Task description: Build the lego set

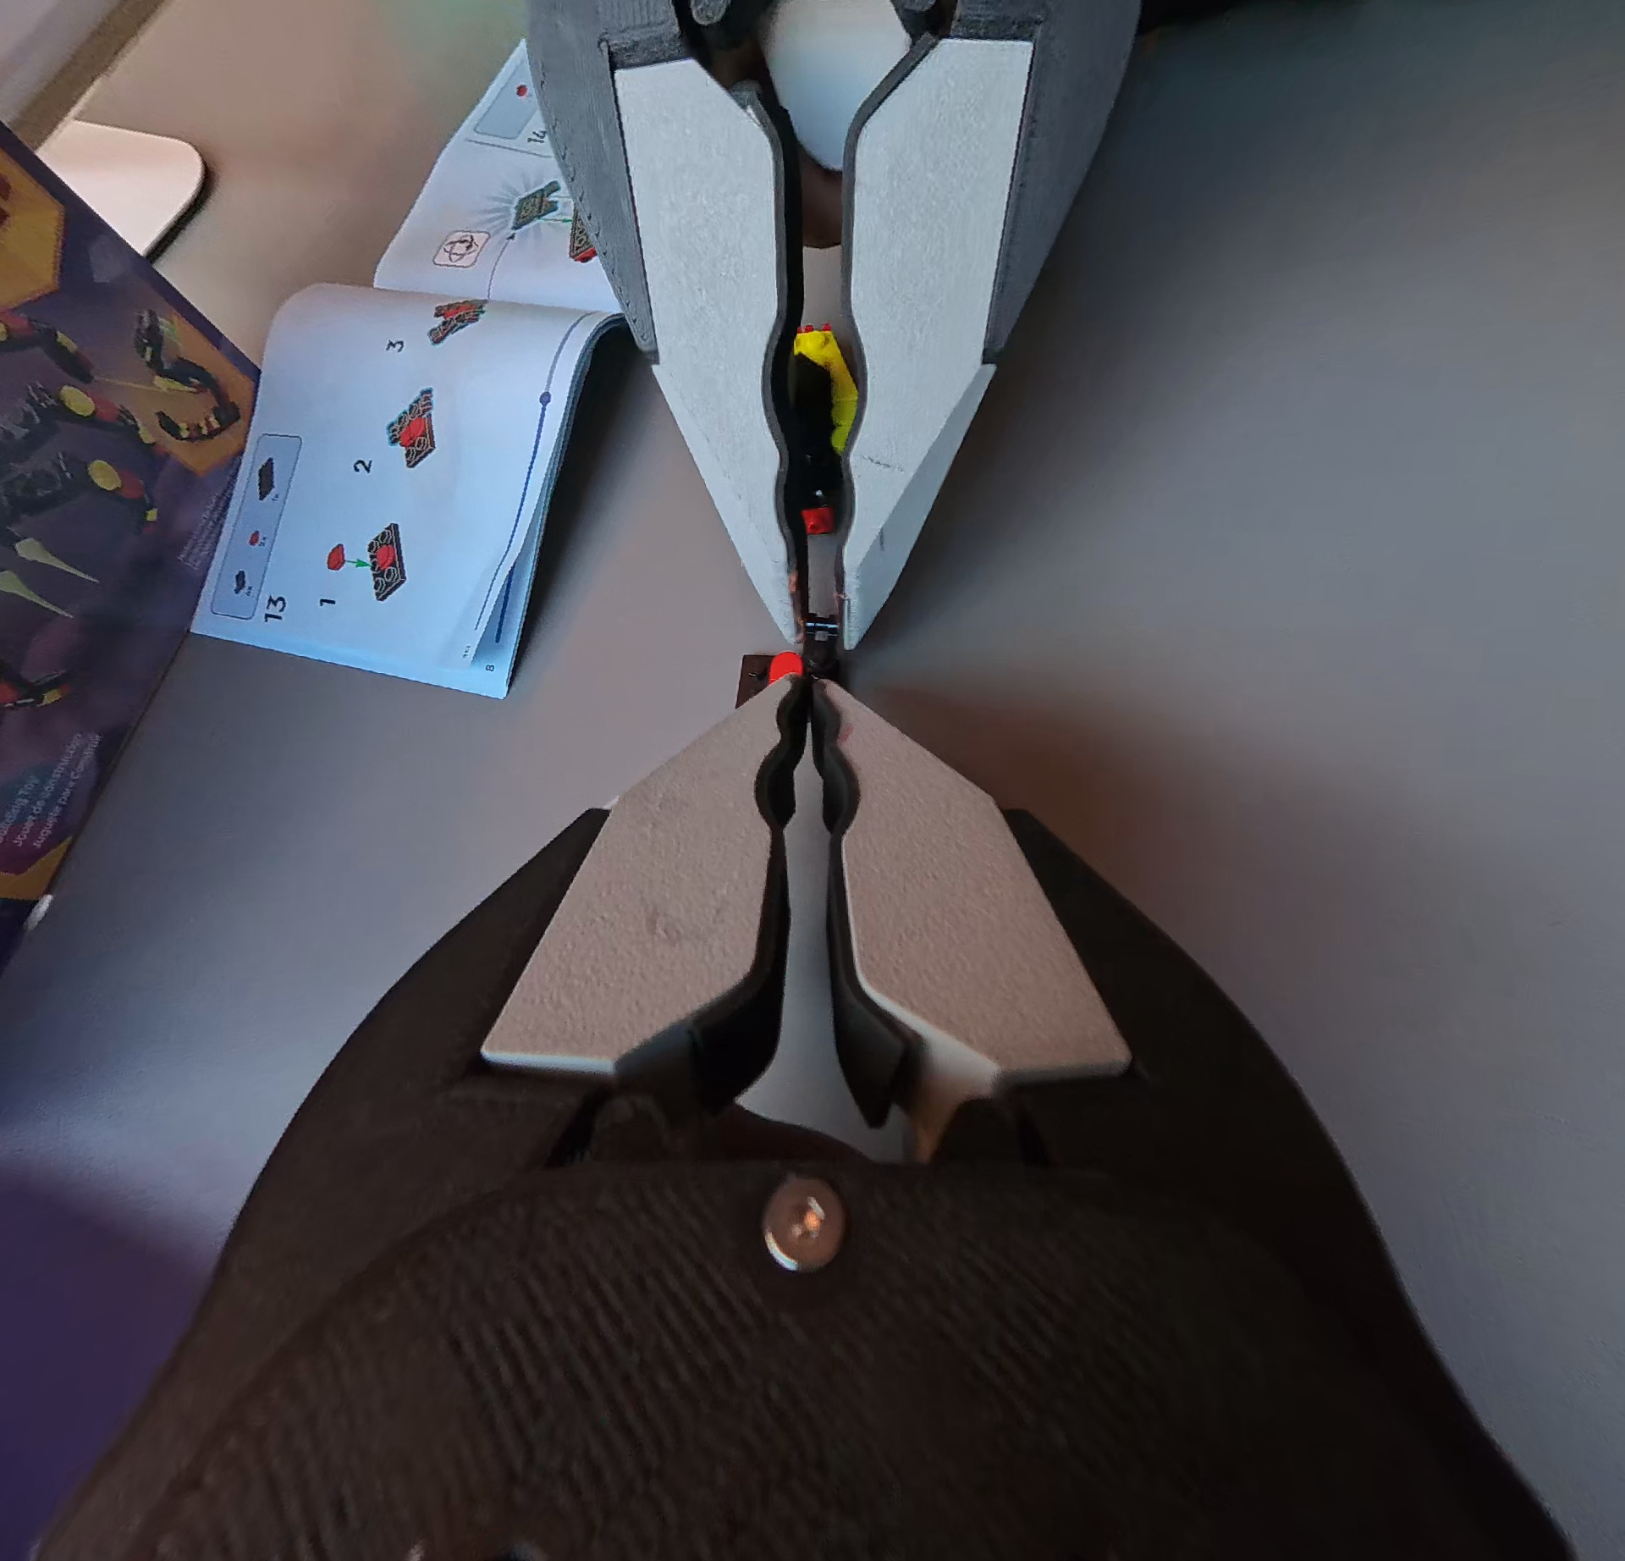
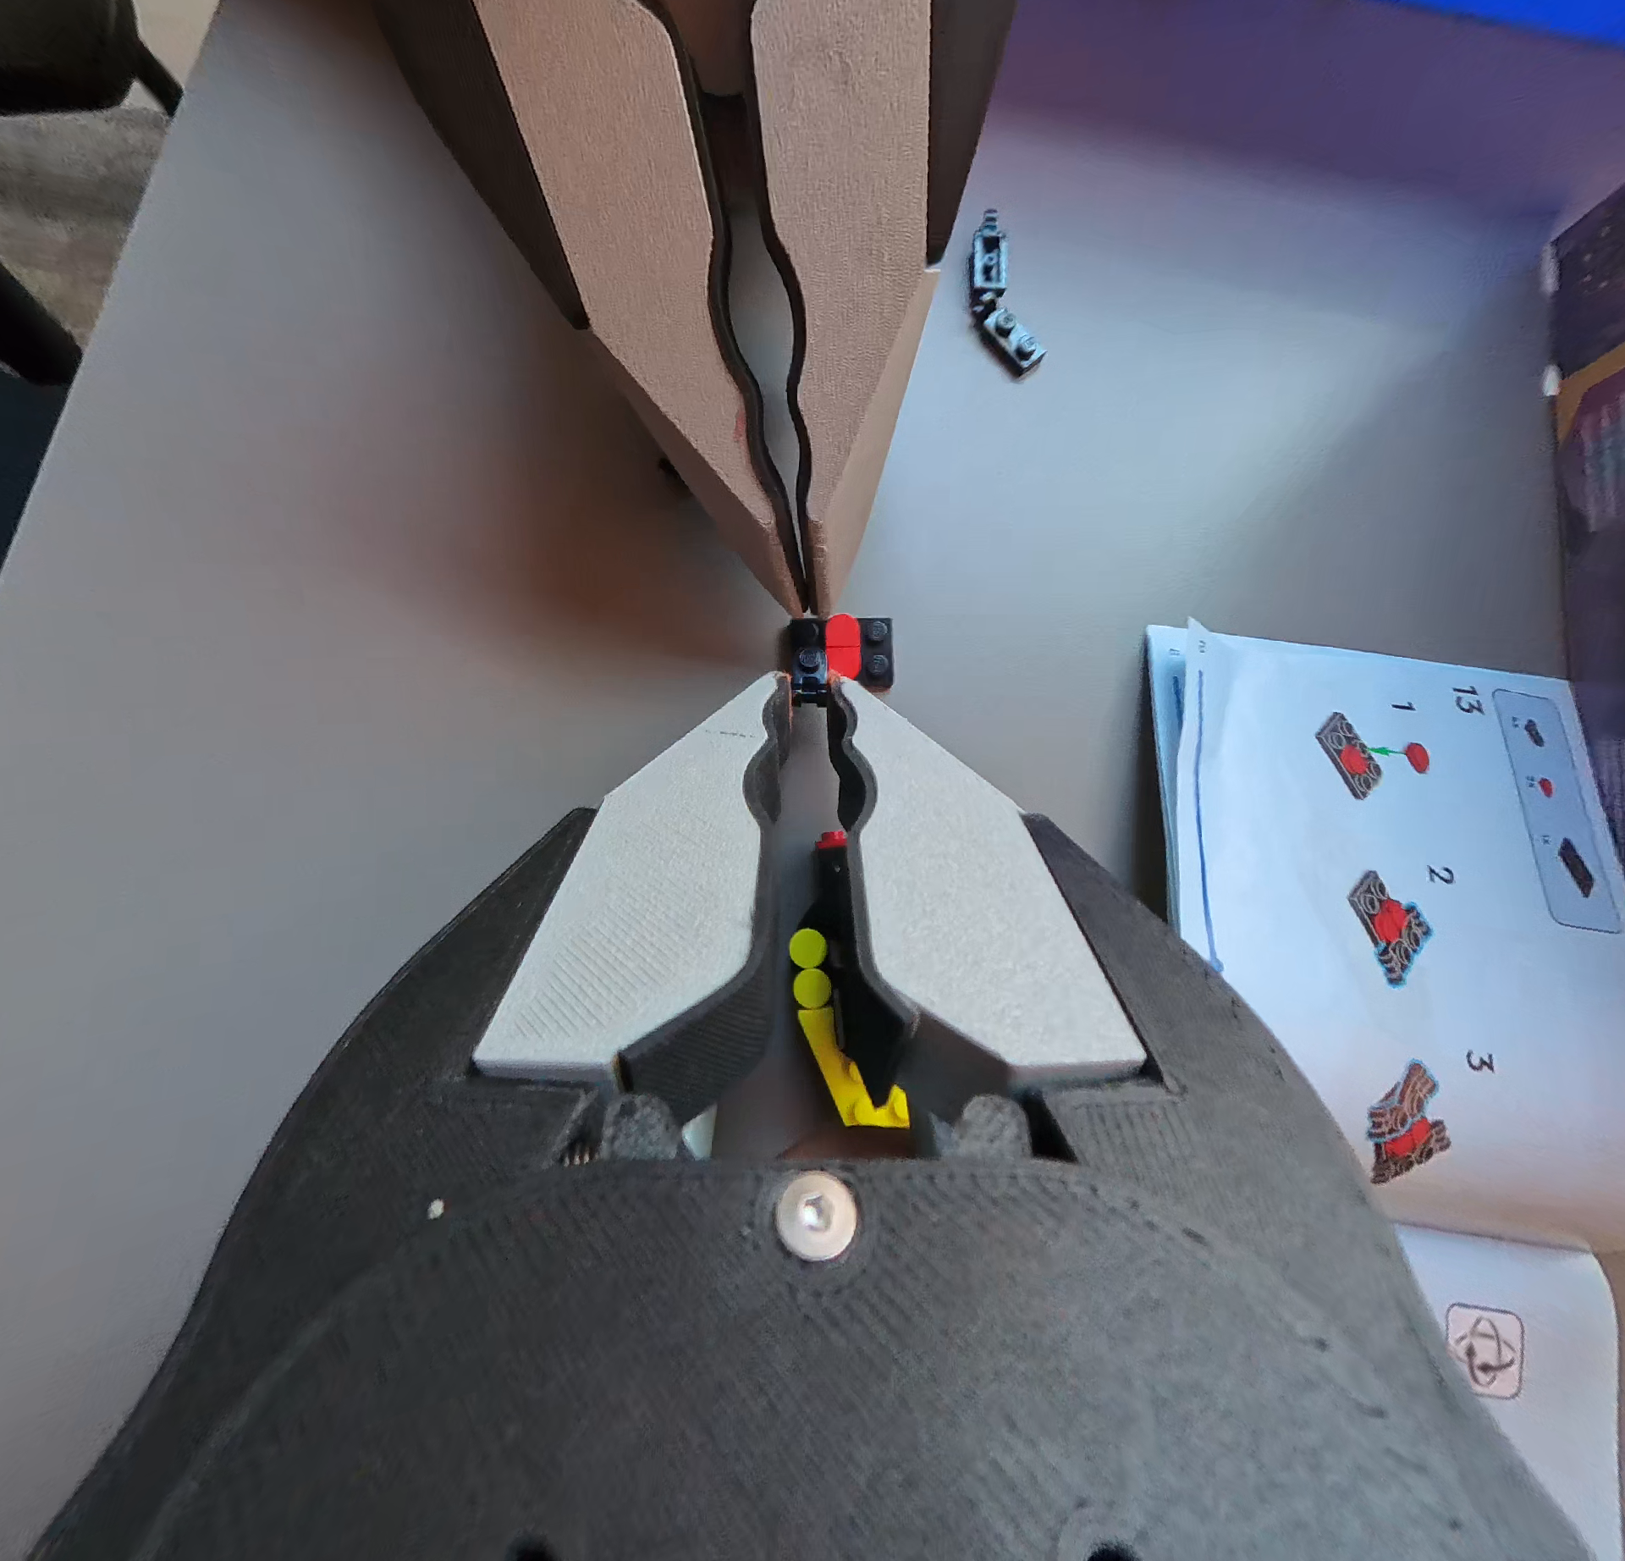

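Print marks the instruction booklet and box.

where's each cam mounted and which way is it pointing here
Left wrist view: on the left gripper, looking along its fingers over the table at the facing right gripper.
Right wrist view: on the right gripper, looking back at the left gripper.
Shared: black plate with red piece, instruction booklet, both grippers.

Soft, even daylight, moderately bright, falling on a pale worktop. Warm reddish cast and faint shadow beneath the fingers. Strong wide-angle bending toward the edges. Sharp at centre; smeared near the corners, with the instruction booklet slightly blurred.
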